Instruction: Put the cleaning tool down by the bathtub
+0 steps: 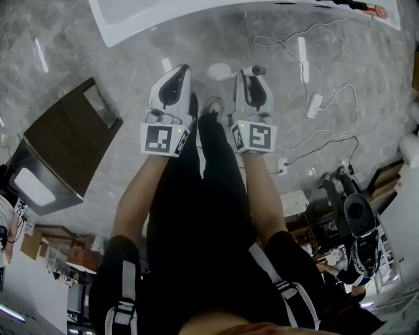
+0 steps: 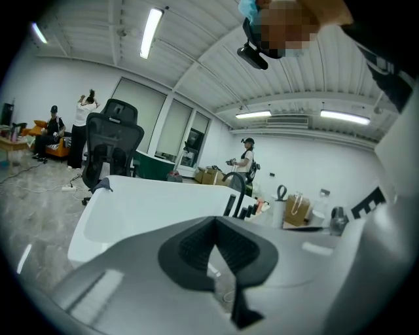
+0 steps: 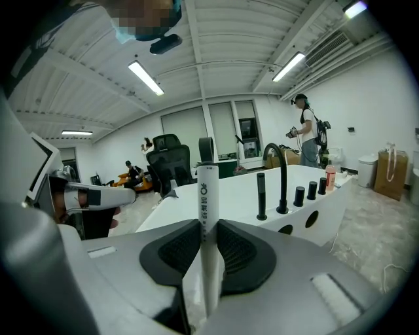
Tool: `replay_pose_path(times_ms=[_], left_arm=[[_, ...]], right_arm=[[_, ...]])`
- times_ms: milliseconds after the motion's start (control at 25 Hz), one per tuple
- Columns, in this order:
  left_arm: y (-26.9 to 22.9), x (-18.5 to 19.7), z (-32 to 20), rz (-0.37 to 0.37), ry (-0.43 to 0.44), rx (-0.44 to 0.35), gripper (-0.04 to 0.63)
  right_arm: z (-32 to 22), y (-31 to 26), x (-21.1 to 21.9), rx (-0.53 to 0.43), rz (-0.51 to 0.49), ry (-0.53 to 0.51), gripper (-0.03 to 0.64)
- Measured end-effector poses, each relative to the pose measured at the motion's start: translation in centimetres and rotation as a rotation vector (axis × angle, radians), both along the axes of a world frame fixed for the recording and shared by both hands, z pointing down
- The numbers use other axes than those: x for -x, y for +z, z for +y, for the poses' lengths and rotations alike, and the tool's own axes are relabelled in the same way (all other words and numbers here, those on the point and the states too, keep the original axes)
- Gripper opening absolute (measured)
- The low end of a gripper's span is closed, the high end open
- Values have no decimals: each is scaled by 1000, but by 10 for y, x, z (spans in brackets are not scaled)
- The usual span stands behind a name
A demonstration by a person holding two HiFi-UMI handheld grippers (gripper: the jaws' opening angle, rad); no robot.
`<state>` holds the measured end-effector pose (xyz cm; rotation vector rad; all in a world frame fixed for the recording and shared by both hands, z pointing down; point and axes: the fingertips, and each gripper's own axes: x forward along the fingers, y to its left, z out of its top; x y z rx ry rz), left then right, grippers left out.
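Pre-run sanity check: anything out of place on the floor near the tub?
Yes. Loose white cables sprawl over the marble floor, right of the right gripper and near the bathtub. They look like stray clutter and a possible snag.

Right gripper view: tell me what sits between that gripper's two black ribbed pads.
A white cylindrical tool handle with printed characters stands upright there, clamped by the right gripper, as the right gripper view shows.
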<state>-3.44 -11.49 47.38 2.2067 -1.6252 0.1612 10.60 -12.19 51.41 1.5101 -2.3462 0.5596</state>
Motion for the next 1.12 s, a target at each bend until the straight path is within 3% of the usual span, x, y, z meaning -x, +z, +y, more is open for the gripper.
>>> replay_pose_path(times_ms=[1120], left_arm=[[152,16,-40,55,21,86,8]], right_arm=[[-51,224,27,105,70,1,83]])
